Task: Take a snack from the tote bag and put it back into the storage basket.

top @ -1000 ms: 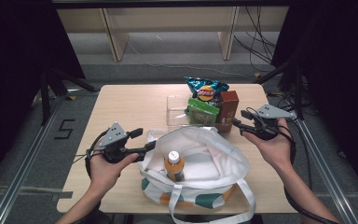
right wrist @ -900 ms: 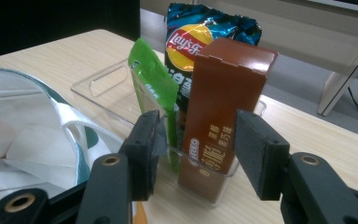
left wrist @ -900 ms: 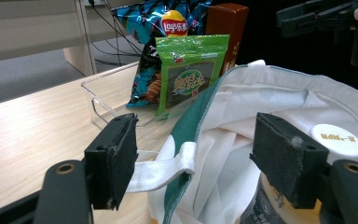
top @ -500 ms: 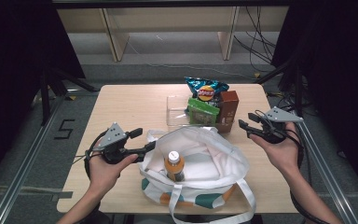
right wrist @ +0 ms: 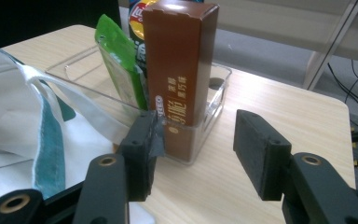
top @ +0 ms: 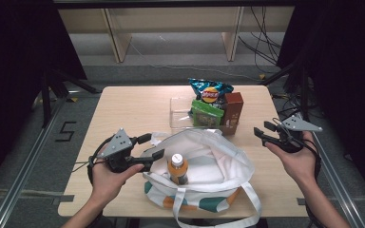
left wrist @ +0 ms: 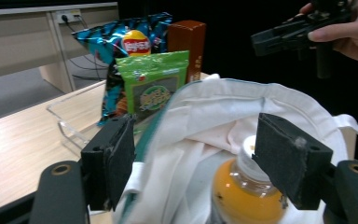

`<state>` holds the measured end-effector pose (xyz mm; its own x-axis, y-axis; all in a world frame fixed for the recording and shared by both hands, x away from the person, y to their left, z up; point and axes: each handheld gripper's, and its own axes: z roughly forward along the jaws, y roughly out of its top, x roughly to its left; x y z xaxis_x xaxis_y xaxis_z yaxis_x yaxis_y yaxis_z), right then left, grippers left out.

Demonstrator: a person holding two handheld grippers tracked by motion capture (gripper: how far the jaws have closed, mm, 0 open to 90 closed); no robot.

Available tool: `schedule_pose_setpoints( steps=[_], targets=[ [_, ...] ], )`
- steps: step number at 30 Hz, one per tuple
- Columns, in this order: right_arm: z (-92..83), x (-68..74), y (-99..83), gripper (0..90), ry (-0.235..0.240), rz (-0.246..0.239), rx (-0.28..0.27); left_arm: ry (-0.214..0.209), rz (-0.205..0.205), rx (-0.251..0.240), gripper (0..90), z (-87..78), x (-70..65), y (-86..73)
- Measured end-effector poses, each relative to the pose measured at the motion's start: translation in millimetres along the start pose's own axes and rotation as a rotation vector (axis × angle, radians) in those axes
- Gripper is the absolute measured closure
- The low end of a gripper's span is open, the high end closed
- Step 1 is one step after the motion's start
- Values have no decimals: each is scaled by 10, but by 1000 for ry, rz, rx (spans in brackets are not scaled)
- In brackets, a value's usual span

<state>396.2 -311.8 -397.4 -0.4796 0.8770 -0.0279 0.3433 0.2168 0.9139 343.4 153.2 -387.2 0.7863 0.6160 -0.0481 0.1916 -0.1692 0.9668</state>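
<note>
Beside brown box (top: 233,112), right gripper (top: 264,133) moved away rightward.

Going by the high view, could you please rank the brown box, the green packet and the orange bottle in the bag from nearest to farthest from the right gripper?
From the right gripper:
1. Brown box, at the clear tray's right end, on the gripper's side.
2. Green packet, just left of the box in the same tray.
3. Orange bottle, upright inside the white bag, nearer the left gripper.

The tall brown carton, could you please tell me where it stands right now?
In the high view the tall brown carton stands upright at the right end of the clear plastic tray, beside the green snack packet, just beyond the white tote bag.
</note>
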Motion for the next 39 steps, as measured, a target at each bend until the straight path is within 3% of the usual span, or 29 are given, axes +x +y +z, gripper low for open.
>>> schedule_pose_setpoints(
  steps=[1,7,10,12,13,14,16,19,23,31,35,38,39],
  targets=[
    [-9,-12,-9,507,19,3,19,-5,1,3,279,8,-19,-3],
    [-23,-18,-40,503,12,39,22,-29,0,5,277,55,-79,-8],
    [-21,-42,-44,502,16,25,17,-29,1,2,276,65,-89,0],
    [-21,-34,-47,502,18,41,22,-28,-1,1,275,69,-91,-2],
    [-18,-51,-50,502,10,19,20,-32,-1,-2,274,77,-90,-7],
    [-8,-40,-64,502,-5,30,1,-29,2,4,273,79,-90,-10],
    [-14,-67,-65,502,16,19,15,-33,-6,1,271,96,-92,-25],
    [-21,-70,-70,501,13,44,21,-32,-5,10,268,100,-96,-31],
    [-16,-70,-64,500,-15,38,-1,-40,-7,8,263,108,-108,-47],
    [-25,-73,-74,500,0,54,20,-45,6,31,257,142,-146,-80],
    [-37,-93,-68,500,-21,30,21,-52,15,36,256,157,-173,-82],
    [-39,-98,-68,499,-4,15,17,-73,21,35,255,176,-206,-81],
    [-43,-74,-69,499,-11,41,22,-79,23,35,255,188,-220,-86]
  ],
)
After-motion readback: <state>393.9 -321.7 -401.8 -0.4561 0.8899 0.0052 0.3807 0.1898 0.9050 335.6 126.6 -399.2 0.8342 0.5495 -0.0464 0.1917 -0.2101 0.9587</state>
